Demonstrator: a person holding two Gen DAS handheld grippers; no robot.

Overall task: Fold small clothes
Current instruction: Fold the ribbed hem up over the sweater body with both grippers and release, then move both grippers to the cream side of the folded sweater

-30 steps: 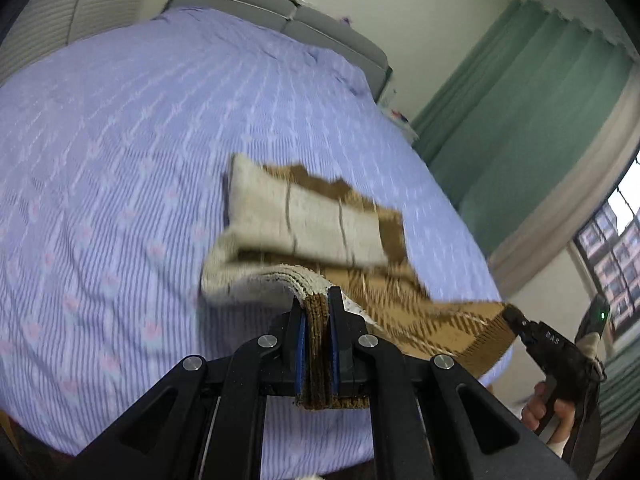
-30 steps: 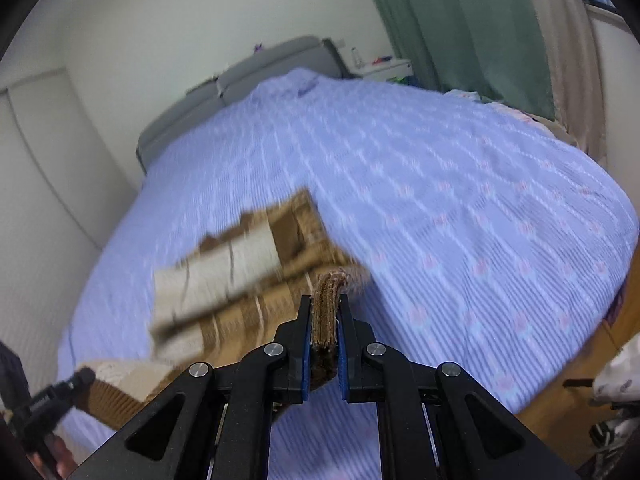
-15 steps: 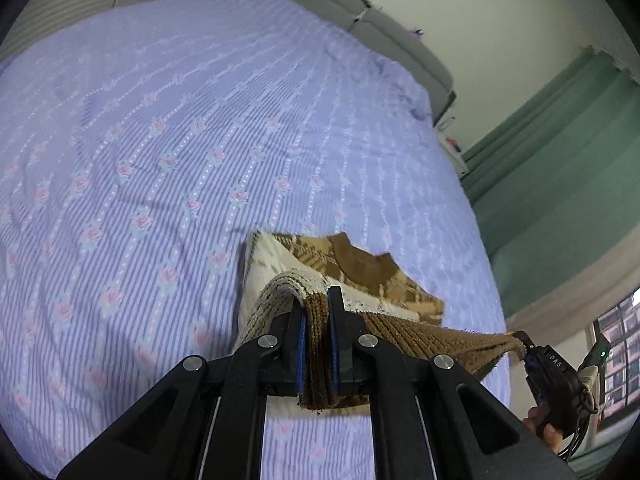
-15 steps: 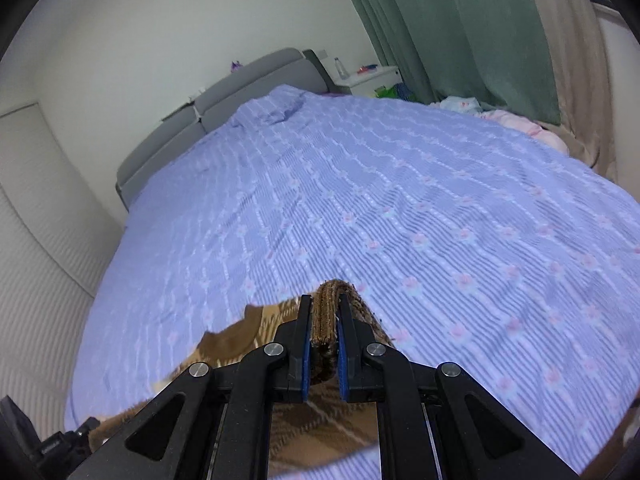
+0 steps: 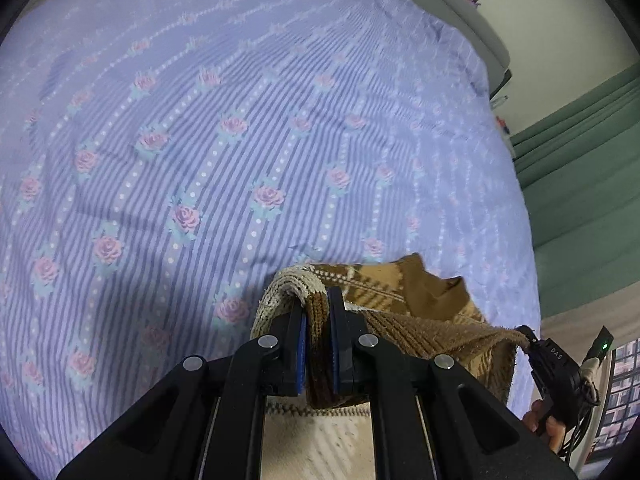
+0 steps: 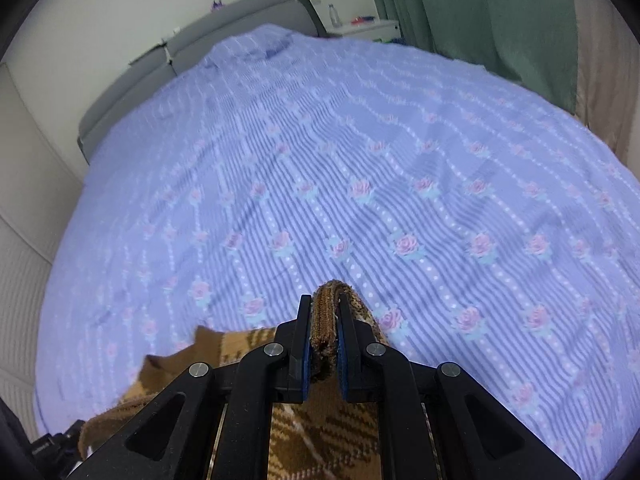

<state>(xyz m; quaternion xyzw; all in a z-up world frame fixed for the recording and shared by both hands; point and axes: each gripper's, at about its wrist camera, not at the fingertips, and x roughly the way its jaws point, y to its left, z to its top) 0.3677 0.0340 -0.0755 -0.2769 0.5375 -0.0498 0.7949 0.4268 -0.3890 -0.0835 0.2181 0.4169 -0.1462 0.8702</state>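
A small brown and cream plaid knitted sweater [image 5: 424, 308] lies near the front edge of a bed. My left gripper [image 5: 316, 300] is shut on its ribbed hem, where cream meets brown. My right gripper [image 6: 325, 304] is shut on the brown ribbed hem at the other corner. The hem stretches between the two grippers; the right gripper [image 5: 532, 340] shows at the far right of the left wrist view, and the left gripper [image 6: 52, 448] at the bottom left of the right wrist view. The sweater's brown collar [image 6: 176, 360] shows beyond the hem. Most of the sweater [image 6: 320, 432] is hidden under the grippers.
The bed has a lilac striped sheet with pink roses [image 5: 240, 140], also seen in the right wrist view [image 6: 360, 160]. A grey headboard [image 6: 224, 36] stands at the far end. Green curtains [image 6: 480, 12] hang on the right, by a white nightstand [image 6: 368, 28].
Both grippers have carried the hem forward and down over the sweater toward the collar. The folded cream sleeves are now covered, and the cameras look more steeply down at the sheet.
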